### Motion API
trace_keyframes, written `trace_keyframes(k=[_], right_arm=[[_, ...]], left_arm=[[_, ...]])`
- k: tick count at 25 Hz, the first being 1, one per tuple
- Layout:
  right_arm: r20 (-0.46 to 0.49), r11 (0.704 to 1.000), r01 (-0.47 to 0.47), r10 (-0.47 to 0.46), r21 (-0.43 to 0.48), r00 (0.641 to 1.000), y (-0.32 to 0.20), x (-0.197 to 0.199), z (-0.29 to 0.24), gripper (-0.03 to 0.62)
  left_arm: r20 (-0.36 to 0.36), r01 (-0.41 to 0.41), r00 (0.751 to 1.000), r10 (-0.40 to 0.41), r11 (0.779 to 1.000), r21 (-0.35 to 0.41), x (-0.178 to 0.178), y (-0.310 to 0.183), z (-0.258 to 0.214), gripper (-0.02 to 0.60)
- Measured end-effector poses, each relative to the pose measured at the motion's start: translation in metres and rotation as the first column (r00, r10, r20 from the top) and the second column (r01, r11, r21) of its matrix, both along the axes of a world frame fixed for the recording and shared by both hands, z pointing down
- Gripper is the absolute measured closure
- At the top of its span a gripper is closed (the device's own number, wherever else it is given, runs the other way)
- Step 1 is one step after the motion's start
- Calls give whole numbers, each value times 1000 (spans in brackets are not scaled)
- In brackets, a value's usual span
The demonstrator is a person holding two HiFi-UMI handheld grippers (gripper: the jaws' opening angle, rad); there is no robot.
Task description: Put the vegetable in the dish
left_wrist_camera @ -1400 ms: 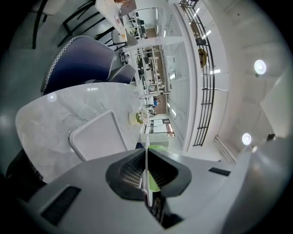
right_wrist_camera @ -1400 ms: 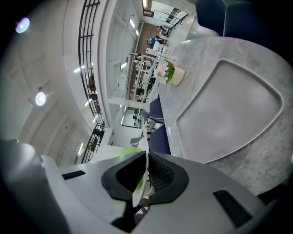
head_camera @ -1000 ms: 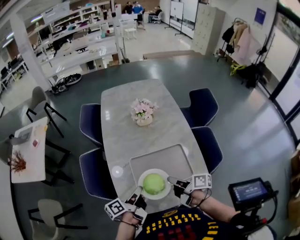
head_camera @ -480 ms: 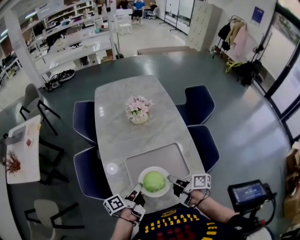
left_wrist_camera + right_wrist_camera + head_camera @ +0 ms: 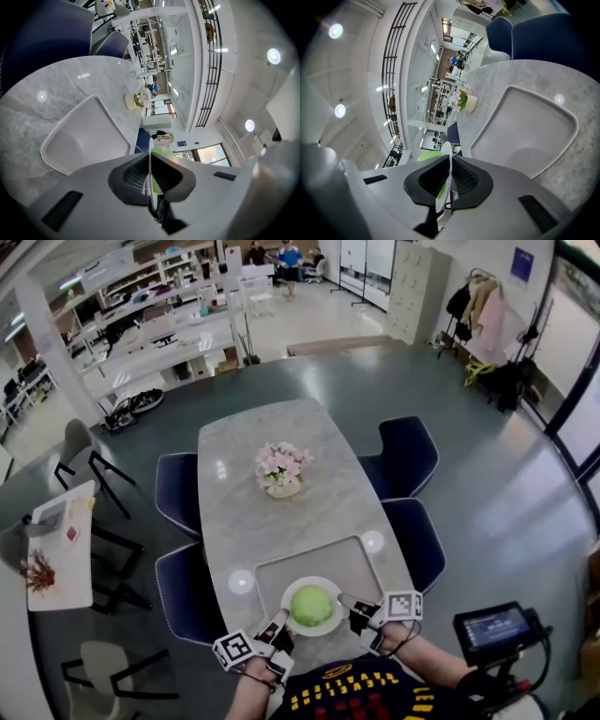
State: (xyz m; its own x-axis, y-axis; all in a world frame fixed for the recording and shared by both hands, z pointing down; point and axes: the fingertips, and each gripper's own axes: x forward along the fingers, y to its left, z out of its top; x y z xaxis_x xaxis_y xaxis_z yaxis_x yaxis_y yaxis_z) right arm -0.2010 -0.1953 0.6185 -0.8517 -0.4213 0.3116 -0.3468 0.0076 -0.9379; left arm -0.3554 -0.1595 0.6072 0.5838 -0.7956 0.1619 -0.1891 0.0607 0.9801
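Note:
A round green vegetable [image 5: 312, 604] lies in a white dish [image 5: 292, 594] over the near end of a grey tray [image 5: 319, 564] on the marble table [image 5: 272, 432]. My left gripper [image 5: 278, 624] is shut on the dish's left rim and my right gripper [image 5: 352, 605] on its right rim. In the left gripper view the thin white dish [image 5: 150, 161] edge runs between the closed jaws of the left gripper [image 5: 150, 176], with the vegetable [image 5: 162, 152] showing green behind it. In the right gripper view the right gripper [image 5: 449, 177] clamps the dish [image 5: 447, 152] rim too, the vegetable [image 5: 429, 155] beside it.
A vase of pink flowers [image 5: 284, 468] stands mid-table beyond the tray. Two small white discs [image 5: 241, 581] lie beside the tray. Dark blue chairs [image 5: 407, 454] line both long sides of the table. A device with a lit screen [image 5: 494, 626] sits at my right.
The dish with the vegetable stays clamped between both grippers at the table's near end. Only the head view has shifted a little.

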Motion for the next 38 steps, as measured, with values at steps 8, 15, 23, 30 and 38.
trace_keyframes(k=[8,15,23,30,38], right_arm=[[-39,1000,2,-2,-8,999,-15,9,14,575],[41,989,53,-59,136,997,-40,-1,10,574],[-2,999,37,-37,24,999,-46,2,46,575],[2,996,68,-69,61,998,-57,-2,68,575],[37,995,78,-81,67,996,-65,-9,77,576]], left_arm=[[18,-21,1000,21,1000,0,6,-17,8,566],[41,-44,998,46,998,-37,10,-30,27,566],[51,-62,997,65,996,-57,7,-42,48,566],[-66,-63,996,64,998,31,17,-59,47,566],[-97,-76,992,76,997,4,20,-65,59,566]])
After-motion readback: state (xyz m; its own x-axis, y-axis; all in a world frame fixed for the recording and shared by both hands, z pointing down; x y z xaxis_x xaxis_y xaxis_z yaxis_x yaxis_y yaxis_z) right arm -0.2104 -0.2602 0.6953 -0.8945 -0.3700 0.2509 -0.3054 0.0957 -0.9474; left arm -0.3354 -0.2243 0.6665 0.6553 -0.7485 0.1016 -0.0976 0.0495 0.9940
